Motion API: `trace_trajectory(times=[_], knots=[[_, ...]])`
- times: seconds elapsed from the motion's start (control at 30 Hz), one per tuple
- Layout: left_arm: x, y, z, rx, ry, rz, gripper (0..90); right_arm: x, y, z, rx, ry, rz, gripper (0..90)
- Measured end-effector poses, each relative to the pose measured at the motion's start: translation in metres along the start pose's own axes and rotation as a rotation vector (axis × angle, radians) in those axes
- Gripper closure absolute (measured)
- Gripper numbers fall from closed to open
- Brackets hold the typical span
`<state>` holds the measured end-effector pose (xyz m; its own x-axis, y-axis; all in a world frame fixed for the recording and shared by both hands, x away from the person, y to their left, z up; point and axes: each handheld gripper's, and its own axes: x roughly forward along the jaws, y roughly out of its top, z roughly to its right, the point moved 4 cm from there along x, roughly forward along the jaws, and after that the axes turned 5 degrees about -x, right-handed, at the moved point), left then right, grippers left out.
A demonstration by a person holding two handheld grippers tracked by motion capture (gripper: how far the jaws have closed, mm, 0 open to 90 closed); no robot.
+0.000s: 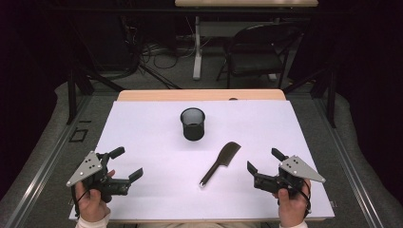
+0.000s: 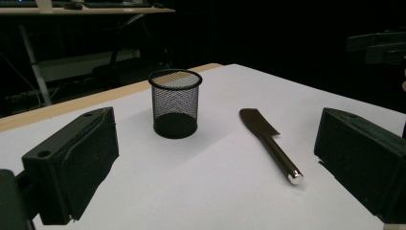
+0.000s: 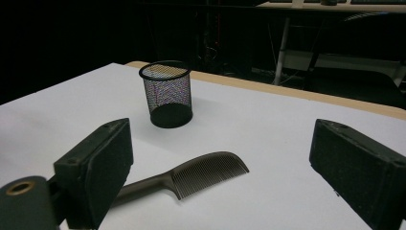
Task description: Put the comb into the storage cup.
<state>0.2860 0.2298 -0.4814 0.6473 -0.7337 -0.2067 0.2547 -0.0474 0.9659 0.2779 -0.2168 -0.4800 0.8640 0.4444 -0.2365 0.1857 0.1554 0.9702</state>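
1. Two grippers, left gripper (image 1: 127,164) and right gripper (image 1: 265,160), wait near the table's (image 1: 142,123) front corners, jaws released, empty.
2. Comb (image 1: 220,163) lies untouched right of centre; mesh cup (image 1: 193,123), seemingly empty, stands behind it.

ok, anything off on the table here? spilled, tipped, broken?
Nothing stands out. The mesh cup stands upright and looks empty; the comb lies flat on the white table, apart from the cup, teeth looking intact. The left gripper and right gripper are open, touching neither.
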Motion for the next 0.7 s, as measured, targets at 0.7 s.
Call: trace_trajectory(times=[0.7], knots=[[0.010, -0.007, 0.008, 0.007, -0.010, -0.091, 0.3, 0.022, -0.010, -0.018, -0.007, 0.066, -0.147, 0.0]])
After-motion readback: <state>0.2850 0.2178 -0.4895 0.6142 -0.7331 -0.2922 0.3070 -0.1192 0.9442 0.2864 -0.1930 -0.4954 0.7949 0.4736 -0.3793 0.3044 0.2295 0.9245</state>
